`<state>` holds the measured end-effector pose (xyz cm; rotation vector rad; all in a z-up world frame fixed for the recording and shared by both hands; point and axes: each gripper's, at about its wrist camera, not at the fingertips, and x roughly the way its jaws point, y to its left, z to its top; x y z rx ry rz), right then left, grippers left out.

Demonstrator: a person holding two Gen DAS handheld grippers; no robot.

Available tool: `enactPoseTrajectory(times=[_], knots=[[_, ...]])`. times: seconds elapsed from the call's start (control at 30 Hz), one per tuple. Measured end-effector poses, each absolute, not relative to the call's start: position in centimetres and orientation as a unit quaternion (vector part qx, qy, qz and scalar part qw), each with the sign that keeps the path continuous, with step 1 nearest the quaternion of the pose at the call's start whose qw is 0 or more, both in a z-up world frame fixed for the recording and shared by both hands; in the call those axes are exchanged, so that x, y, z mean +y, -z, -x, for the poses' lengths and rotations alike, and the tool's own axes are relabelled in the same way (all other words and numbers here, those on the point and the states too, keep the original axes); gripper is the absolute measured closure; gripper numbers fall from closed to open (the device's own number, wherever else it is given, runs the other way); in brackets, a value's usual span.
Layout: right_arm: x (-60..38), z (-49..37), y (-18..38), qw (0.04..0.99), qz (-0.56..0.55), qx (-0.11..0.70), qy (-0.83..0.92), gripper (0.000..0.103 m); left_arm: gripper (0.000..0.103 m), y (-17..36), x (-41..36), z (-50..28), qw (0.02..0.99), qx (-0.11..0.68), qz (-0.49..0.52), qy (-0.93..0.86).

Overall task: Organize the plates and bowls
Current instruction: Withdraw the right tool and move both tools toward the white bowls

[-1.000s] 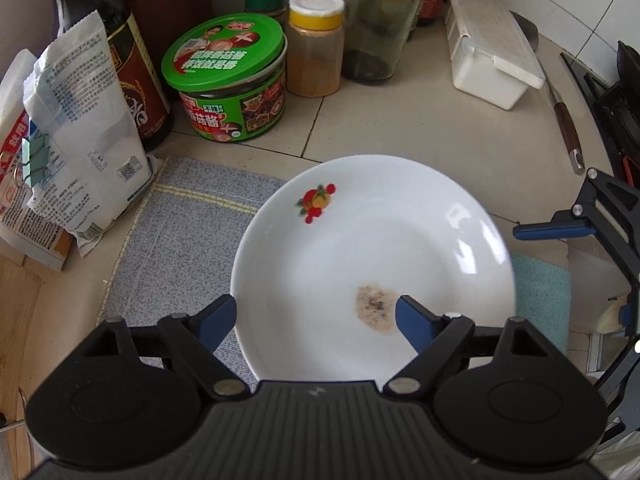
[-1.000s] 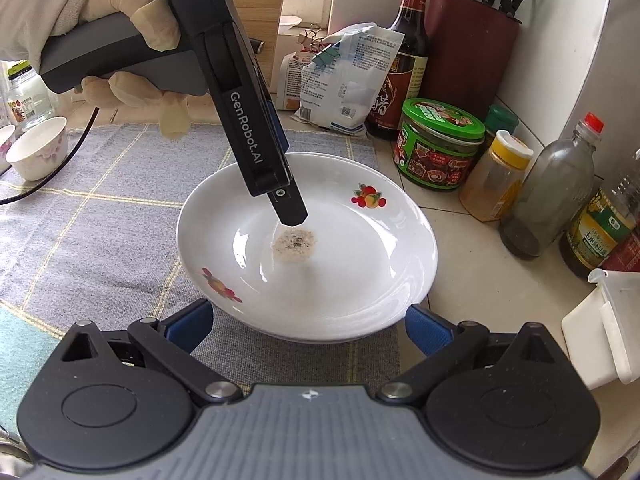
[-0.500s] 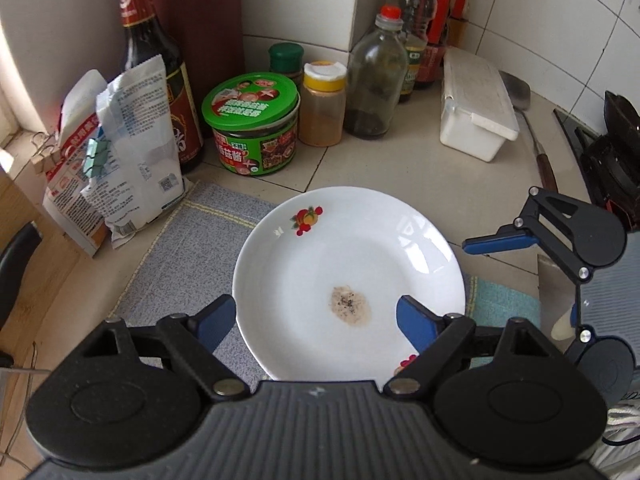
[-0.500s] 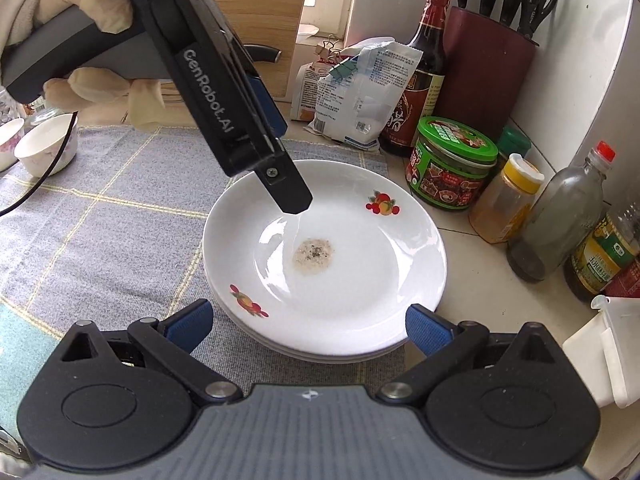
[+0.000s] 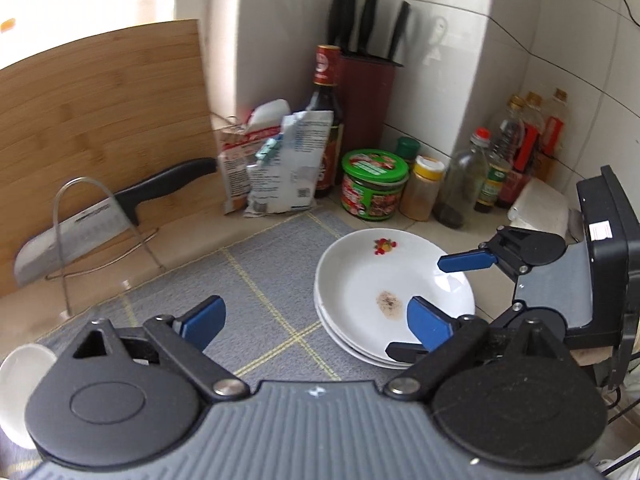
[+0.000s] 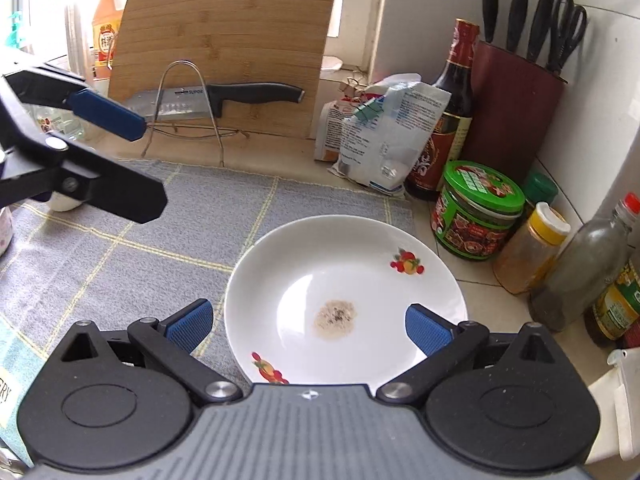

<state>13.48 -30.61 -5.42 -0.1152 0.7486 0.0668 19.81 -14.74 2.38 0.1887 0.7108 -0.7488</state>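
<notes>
Both grippers tilt downward, the left gripper (image 5: pixel 316 326) with jaws just opened, the right gripper (image 6: pixel 308 326) spread over the plates (image 6: pixel 344 280).

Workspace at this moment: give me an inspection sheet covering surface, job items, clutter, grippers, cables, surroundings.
Surface: grey checked mat on a tiled counter.
Job's things: stack of white plates on the mat's edge, top one with a brownish stain; small white bowl at the mat's left.
Clutter: green-lidded jar, yellow-capped jar, sauce bottle, bags, cleaver on a wire rack.
Grippers: left gripper has just been opening, nothing between its pads; right gripper open over the stack.
Cables: thin black one at the left view's right edge.
Surroundings: bamboo board, knife block, white tiled walls.
</notes>
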Motion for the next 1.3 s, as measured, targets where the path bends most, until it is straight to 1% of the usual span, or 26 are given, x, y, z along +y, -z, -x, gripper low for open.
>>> enactPoseTrajectory(times=[0.13,0.2,0.5,0.77,1.03,1.3], knots=[[-29.2,-15.0,5.5,0.925,0.072,0.364,-0.081,0.000,0.005,-1.5,-12.1,-18.7,0.894,0.344,-0.052,0.281],[-28.4,-15.7,5.7,0.922,0.081,0.365,-0.100,0.000,0.005,-1.2,-11.1,-18.2,0.902,0.348,-0.049,0.250],[-25.0,-17.1,6.2,0.909,0.103,0.367,-0.170,0.000,0.005,0.2,-7.1,-14.9,0.924,0.344,-0.089,0.141],[-21.1,-17.6,6.8,0.897,0.103,0.379,-0.202,0.000,0.005,1.7,-1.8,-12.7,0.917,0.373,-0.082,0.119],[-14.7,-17.0,7.2,0.887,0.111,0.398,-0.204,0.000,0.005,3.8,5.0,-11.4,0.909,0.394,-0.077,0.114],[-9.1,-16.0,6.6,0.887,0.112,0.405,-0.189,0.000,0.005,6.5,10.7,-11.4,0.905,0.398,-0.094,0.117]])
